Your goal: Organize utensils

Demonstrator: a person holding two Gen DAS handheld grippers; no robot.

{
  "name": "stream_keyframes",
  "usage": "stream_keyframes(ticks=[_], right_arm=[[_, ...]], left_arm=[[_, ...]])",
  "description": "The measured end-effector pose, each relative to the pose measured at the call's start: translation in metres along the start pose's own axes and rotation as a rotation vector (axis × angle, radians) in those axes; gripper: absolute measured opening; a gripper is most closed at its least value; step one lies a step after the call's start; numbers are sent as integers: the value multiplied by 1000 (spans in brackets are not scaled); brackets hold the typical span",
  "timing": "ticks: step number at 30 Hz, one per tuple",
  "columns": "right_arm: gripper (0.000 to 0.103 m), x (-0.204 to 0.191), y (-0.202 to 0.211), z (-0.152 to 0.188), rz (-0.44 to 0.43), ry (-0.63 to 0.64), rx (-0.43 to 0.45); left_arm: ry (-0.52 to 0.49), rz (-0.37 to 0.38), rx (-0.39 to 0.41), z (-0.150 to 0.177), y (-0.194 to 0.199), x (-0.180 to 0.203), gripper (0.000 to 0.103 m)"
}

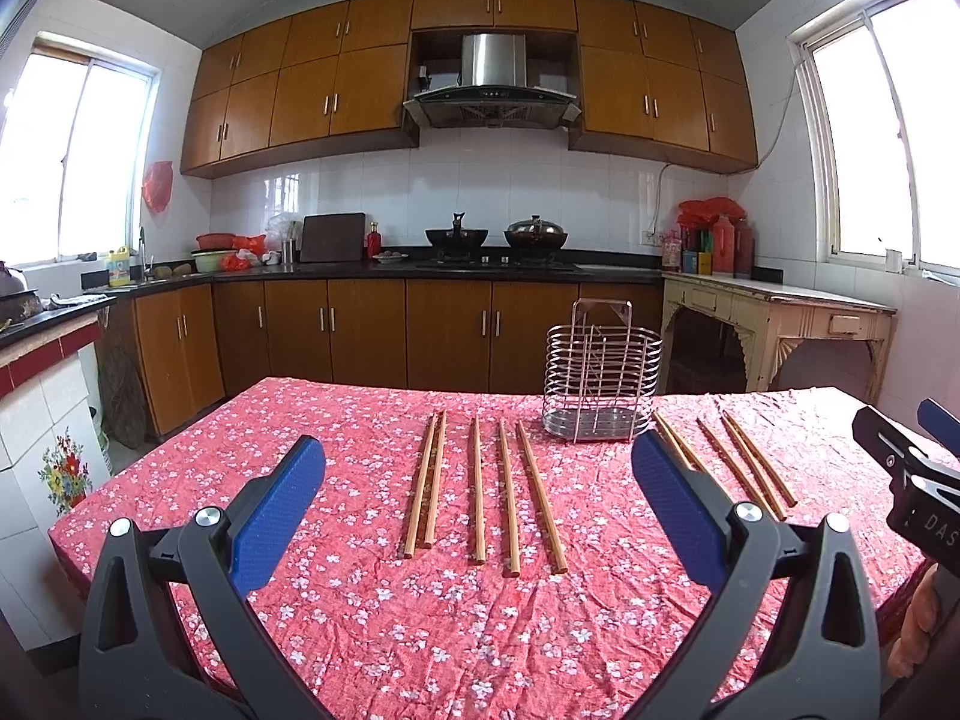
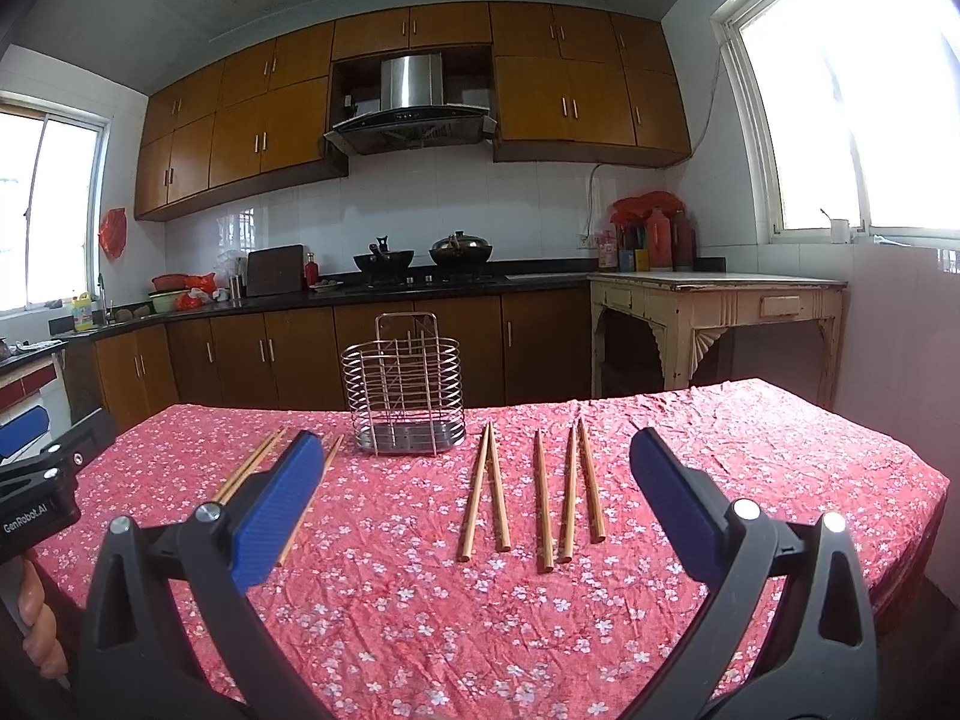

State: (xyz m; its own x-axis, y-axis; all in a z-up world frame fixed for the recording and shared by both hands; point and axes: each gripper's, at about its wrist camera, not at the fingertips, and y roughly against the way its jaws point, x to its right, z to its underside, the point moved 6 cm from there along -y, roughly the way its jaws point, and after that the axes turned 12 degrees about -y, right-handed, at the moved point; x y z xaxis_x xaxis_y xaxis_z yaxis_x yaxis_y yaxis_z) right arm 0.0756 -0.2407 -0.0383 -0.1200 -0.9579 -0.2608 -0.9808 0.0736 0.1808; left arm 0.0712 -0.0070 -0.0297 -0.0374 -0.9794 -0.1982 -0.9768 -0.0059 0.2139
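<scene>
Wooden chopsticks (image 1: 478,489) lie in loose rows on the red floral tablecloth (image 1: 372,618), five at the centre of the left wrist view and five more (image 2: 543,510) right of centre in the right wrist view. A wire utensil holder (image 2: 403,387) stands upright behind them, at the middle of that frame. The left gripper (image 1: 477,516) and right gripper (image 2: 474,510) both hover spread wide, gripping nothing, blue pads (image 2: 279,507) apart.

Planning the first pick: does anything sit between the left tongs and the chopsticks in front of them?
Nothing visible does. The left tongs are open, with only bare tablecloth before the five chopsticks.
</scene>
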Motion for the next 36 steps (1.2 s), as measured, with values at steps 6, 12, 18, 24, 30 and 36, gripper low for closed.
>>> stream_keyframes(ticks=[6, 12, 18, 24, 30, 36], right_arm=[[97, 34, -43, 7, 111, -63, -119], [61, 78, -106, 26, 222, -134, -337], [33, 98, -162, 49, 283, -101, -520], [21, 108, -189, 70, 304, -105, -608], [9, 109, -188, 70, 292, -131, -616], [9, 110, -186, 68, 291, -133, -617]], left_arm=[[25, -21, -93, 11, -26, -10, 101], [57, -30, -222, 28, -63, -32, 101], [56, -33, -306, 38, -92, -59, 100], [-13, 20, -387, 51, -118, -67, 82], [21, 131, -493, 71, -143, -66, 57], [11, 187, -586, 85, -168, -57, 35]])
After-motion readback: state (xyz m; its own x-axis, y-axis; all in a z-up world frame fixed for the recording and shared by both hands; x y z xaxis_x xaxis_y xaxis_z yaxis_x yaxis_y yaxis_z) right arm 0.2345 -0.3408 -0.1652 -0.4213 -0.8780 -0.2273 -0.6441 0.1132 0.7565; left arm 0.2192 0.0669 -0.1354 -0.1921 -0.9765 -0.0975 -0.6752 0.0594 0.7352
